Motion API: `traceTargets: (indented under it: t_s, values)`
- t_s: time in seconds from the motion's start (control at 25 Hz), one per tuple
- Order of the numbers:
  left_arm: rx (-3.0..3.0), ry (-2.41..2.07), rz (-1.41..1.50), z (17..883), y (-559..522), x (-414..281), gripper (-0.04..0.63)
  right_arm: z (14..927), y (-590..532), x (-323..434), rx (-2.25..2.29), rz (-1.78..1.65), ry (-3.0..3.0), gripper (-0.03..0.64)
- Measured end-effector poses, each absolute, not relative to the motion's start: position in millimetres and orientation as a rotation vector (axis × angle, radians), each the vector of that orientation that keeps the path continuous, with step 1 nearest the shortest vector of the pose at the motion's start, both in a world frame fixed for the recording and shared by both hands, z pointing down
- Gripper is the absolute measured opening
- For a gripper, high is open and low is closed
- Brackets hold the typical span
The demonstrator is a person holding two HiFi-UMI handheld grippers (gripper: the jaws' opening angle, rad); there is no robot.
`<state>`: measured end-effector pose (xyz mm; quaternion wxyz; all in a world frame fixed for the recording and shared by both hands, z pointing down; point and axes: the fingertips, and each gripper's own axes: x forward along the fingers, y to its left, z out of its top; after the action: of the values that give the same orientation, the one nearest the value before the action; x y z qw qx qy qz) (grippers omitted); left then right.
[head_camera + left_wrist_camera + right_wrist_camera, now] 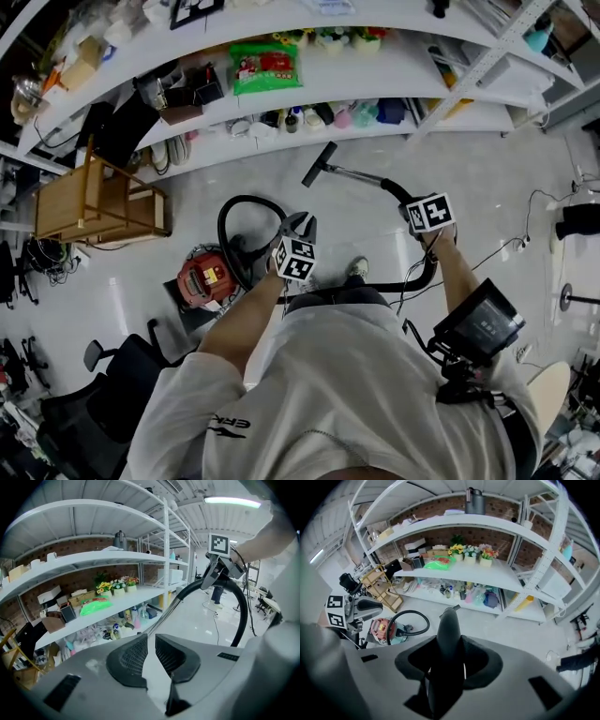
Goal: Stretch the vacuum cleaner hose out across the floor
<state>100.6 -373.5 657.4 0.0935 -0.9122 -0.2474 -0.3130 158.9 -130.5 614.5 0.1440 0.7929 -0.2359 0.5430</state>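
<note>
The red vacuum cleaner (204, 278) stands on the pale floor at my left. Its black hose (234, 214) loops up from it and passes under me to the curved handle. My right gripper (411, 202) is shut on that black handle end (449, 625), which runs straight between its jaws. From the handle, the metal wand (356, 175) slopes to the floor nozzle (319, 164) near the shelves. My left gripper (300, 225) hovers over the hose loop with a narrow gap between its jaws and nothing in them (151, 648). The left gripper view shows the right gripper (216, 566) holding the hose bend.
Long white shelves (375, 70) full of small goods run along the far side. A wooden rack (98, 202) stands at the left and a black office chair (103, 375) at the lower left. Thin cables (525, 230) trail over the floor at the right.
</note>
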Motion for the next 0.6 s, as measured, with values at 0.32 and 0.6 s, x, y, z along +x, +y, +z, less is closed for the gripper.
traceTargets:
  t_s: [0.32, 0.6]
  values:
    - [-2.648, -0.794, -0.909, 657.1, -320.9, 99.6, 0.031, 620.5, -62.7, 143.5, 2.372, 1.616, -0.606, 0.161]
    - [-2.618, -0.830, -0.896, 650.5, -248.1, 96.2, 0.031, 623.5, 5.5, 132.2, 2.446, 1.641, -0.572, 0.161]
